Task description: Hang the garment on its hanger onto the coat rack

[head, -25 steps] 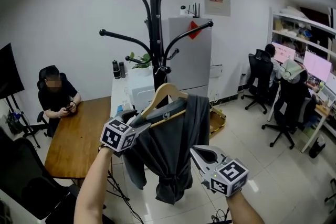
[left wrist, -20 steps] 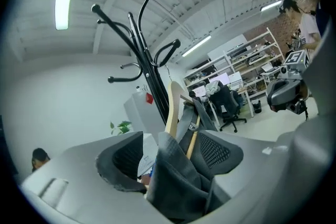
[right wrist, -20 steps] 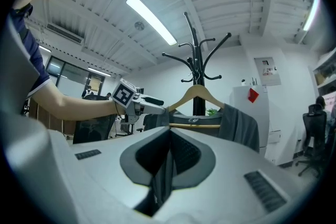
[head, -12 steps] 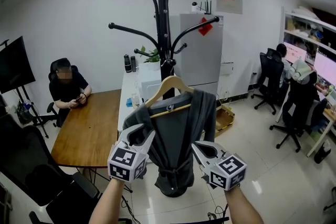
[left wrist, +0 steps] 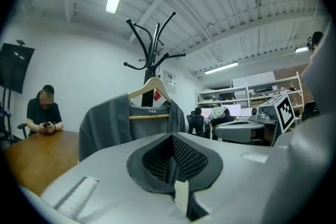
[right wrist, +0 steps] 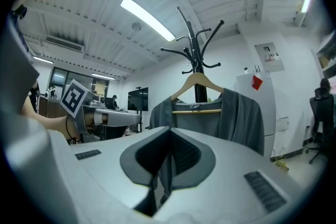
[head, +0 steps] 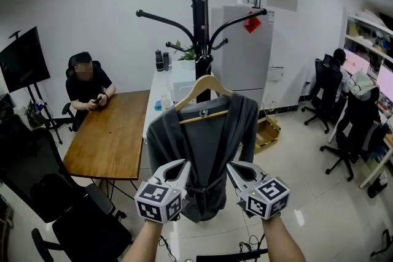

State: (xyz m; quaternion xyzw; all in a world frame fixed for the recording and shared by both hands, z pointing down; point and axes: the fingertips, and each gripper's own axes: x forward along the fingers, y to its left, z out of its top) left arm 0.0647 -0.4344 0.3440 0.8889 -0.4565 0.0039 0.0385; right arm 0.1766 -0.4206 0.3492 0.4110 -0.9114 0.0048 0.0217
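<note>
Black coat rack (head: pixel 201 21) stands straight ahead of me. Grey garment (head: pixel 206 144) hangs off it on the wooden hanger (head: pixel 209 78), hook at the trunk under the lower arms. My 2 tongs sit low, 1 on each side of the hem, clear of the cloth. Left gripper (head: pixel 186 162) jaws have just been closing and are now together, nothing between. Right gripper (head: pixel 231 164) jaws are together too, empty.
</note>
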